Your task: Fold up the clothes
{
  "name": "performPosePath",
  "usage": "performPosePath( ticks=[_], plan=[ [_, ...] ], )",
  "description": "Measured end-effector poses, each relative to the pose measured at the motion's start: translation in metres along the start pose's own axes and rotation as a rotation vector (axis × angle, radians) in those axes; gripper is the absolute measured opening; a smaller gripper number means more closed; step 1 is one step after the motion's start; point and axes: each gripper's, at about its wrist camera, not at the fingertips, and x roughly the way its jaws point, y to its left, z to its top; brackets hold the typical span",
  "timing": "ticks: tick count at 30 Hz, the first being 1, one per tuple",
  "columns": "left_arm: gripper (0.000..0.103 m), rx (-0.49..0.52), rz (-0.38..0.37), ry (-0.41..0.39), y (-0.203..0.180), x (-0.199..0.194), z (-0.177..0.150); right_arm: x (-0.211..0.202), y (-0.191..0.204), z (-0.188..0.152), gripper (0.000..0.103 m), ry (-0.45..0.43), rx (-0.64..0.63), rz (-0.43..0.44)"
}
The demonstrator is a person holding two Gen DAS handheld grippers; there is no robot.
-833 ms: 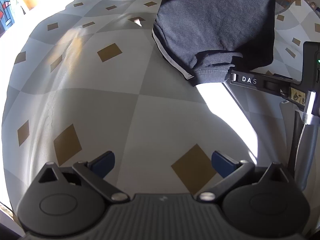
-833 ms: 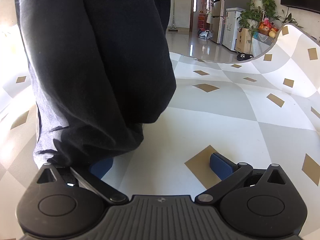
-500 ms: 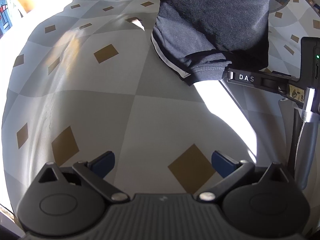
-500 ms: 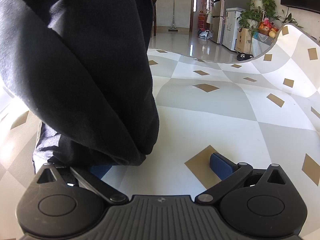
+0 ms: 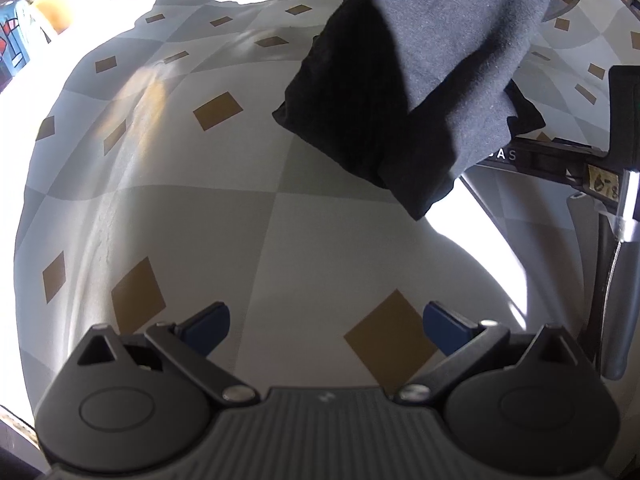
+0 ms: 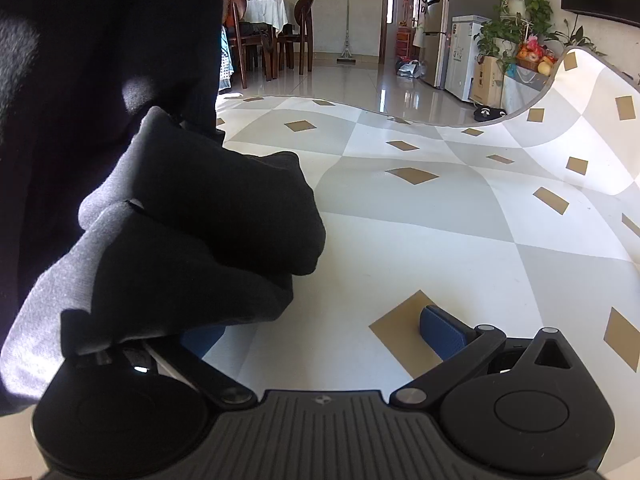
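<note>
Newly bunched soft black garment (image 6: 192, 216) over checkered mat (image 6: 420, 240)

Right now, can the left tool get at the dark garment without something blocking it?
Probably yes. The left tool is open, with only bare checkered cloth between it and the dark garment; the right tool's body is off to the side.
</note>
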Motion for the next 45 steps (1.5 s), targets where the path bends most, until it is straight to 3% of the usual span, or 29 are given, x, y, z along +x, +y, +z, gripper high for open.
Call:
performPosePath(
  ticks=[31,45],
  plan=[
    [0.103,0.012,0.075,0.016,-0.01,0.006,0.005,0.002,0.002,0.001,0.103,0.0,-0.001,-0.002],
    [0.103,-0.065,0.034,0.054,0.002,0.01,0.002,0.003,0.002,0.001,0.103,0.001,-0.001,-0.002]
  ],
)
